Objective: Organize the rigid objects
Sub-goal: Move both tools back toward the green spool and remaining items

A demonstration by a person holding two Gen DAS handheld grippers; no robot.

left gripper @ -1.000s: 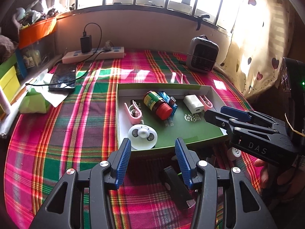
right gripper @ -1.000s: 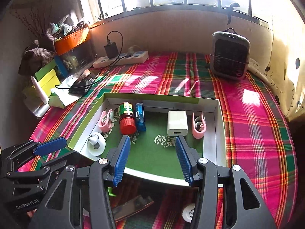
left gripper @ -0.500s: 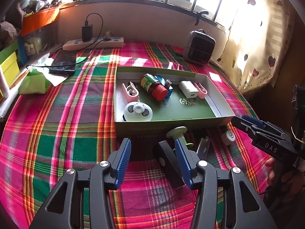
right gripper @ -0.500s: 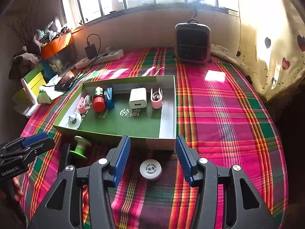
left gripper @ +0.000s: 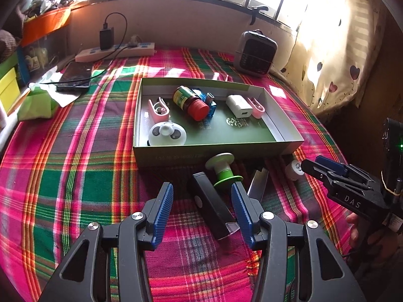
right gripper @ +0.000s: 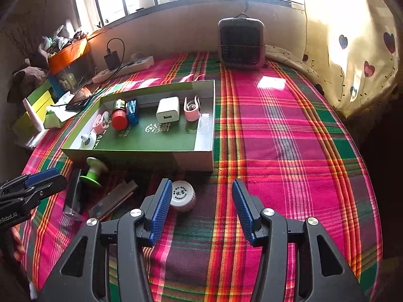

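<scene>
Plaid cloth (left gripper: 75, 176) in pink, green and orange weave covers the bench, and on it we see a shallow cardboard box (left gripper: 277, 151) with a dark green floor carrying white printed characters we cannot read. Inside lie a glossy brown bottle (left gripper: 191, 100) with a ribbed red cap and a green-yellow label, a blue translucent block (left gripper: 212, 105), a smooth white charger cube (left gripper: 239, 105), two pink plastic clips (left gripper: 157, 109) and a round white panda-faced disc (left gripper: 167, 134).

Just outside the box's near wall rest a green spool-shaped piece (left gripper: 223, 170) with a grey flat top, a long black matte bar (left gripper: 211, 209), a flat silvery strip (left gripper: 258, 183) and a small white ribbed cap (right gripper: 182, 195) printed with dark characters, too small to read.

Our left gripper (left gripper: 202, 202) has its blue ridged fingers (left gripper: 163, 206) spread wide, the black bar lying between them untouched. Our right gripper (right gripper: 201, 205) also stands open and holds nothing, the white cap just beside its left finger. In the left wrist view the right gripper's black body shows the letters "DAS"; the other view shows "nRobot.AI" on the left one.
</scene>
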